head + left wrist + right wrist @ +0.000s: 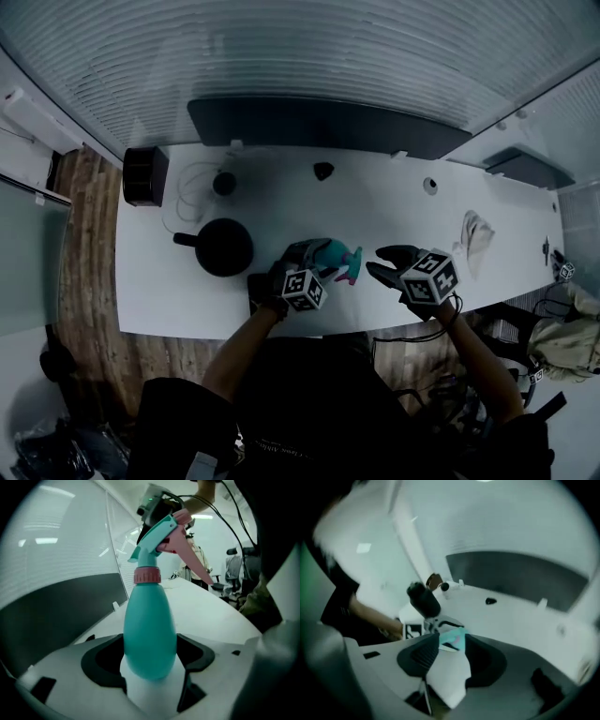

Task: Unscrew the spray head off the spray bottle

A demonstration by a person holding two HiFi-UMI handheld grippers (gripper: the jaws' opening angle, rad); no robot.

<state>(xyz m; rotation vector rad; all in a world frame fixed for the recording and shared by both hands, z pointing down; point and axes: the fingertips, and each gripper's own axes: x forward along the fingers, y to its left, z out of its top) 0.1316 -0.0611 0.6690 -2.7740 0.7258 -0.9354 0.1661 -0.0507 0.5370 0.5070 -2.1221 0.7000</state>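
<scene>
The right gripper (387, 263) view is blurred — its jaws are spread, the spray head (453, 639) glimpsed just beyond. The spray bottle (150, 630) is pinched by the left gripper (317, 255); a black pan (223, 247) is seen nearby.

Person in dark top (309, 403); left claw (322, 255) and right claw (382, 264) grey with black pads (101, 660), white marker cubes (304, 290) at 6 o'clock.

Teal btl (150, 630), pink collar (147, 575), wht table (213, 613).
</scene>
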